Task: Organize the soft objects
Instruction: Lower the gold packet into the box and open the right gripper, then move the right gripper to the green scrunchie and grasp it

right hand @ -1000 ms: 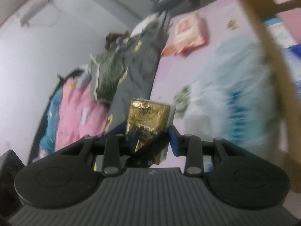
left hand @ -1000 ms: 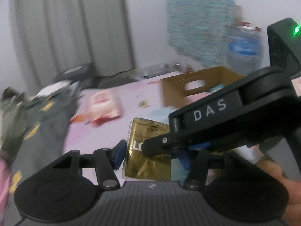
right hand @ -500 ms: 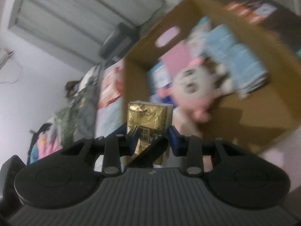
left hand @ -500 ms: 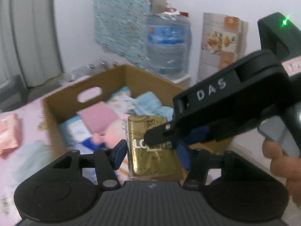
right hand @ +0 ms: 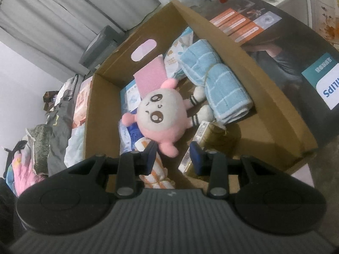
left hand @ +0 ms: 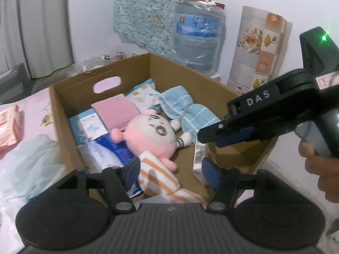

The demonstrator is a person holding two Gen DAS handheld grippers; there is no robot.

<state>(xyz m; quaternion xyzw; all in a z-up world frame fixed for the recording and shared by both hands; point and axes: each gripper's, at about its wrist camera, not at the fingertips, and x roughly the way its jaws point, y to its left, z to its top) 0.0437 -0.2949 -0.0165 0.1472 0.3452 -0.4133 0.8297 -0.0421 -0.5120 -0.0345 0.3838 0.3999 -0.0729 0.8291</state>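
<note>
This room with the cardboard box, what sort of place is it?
Probably a lived-in bedroom at home: grey curtains, a pile of clothes beside a pink sheet, and a big water jug against the wall.

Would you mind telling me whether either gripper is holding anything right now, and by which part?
Nothing is held. The left gripper is opening with nothing pinched, and the right gripper grips nothing. The gold pack lies in the cardboard box.

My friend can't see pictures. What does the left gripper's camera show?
An open cardboard box holds a pink plush toy, a blue towel and a gold packet. Both grippers hover above it, nothing in their jaws.
</note>
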